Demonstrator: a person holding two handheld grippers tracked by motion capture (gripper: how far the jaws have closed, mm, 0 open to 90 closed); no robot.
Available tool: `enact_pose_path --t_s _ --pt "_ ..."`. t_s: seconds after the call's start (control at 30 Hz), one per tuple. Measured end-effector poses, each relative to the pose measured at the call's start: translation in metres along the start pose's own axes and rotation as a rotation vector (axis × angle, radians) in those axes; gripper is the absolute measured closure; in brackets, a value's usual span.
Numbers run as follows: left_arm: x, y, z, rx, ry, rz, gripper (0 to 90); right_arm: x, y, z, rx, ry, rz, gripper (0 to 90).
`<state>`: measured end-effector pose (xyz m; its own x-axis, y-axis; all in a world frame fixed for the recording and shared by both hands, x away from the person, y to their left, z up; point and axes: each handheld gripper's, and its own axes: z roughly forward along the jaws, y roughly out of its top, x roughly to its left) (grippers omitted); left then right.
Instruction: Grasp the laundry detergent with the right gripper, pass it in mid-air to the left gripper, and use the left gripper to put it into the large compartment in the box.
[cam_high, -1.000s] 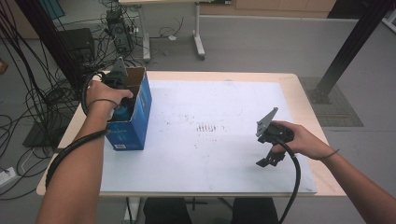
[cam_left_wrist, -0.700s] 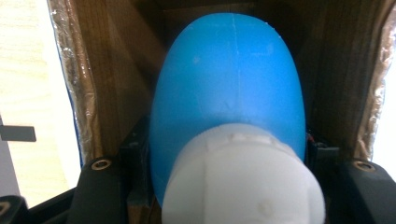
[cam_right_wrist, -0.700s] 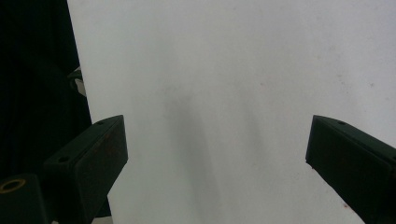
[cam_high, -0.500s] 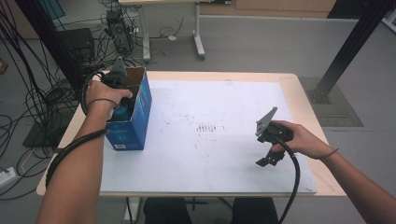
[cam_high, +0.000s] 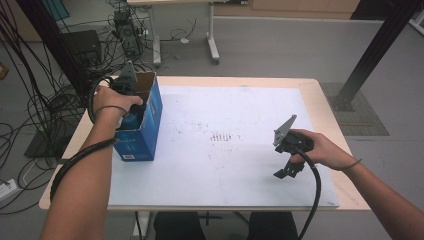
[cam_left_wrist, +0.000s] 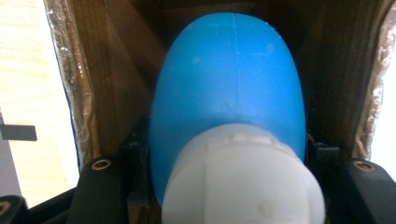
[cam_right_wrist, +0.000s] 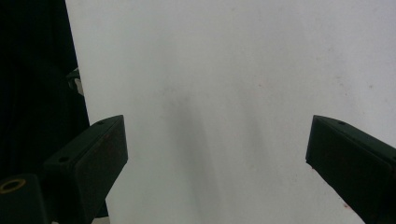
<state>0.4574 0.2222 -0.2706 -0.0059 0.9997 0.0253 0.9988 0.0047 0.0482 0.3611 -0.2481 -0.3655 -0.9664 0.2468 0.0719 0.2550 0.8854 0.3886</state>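
inside the box, left gripper jaws clamp the blue bottle.

A blue bottle with a white cap sits in a blue box.

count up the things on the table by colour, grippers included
blue: 2, the cardboard box and the bottle inside it
white: 1, the sheet covering the table
black: 2, the left gripper shut on the bottle and the right gripper open over the sheet
total: 5
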Motion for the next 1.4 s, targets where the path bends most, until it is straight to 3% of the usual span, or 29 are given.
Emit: enact_pose_path --t_s 1.07,1.4 --pt "-0.0001 -0.0001 0.0001 0.008 0.0 0.004 37.4 0.0012 -0.0021 0.0021 0.003 0.006 0.008 5.5" --pt "0.0017 0.0005 0.0006 0.01 -0.018 -0.003 34.7 0.0006 -0.0019 0.003 0.004 0.008 0.011 5.6"
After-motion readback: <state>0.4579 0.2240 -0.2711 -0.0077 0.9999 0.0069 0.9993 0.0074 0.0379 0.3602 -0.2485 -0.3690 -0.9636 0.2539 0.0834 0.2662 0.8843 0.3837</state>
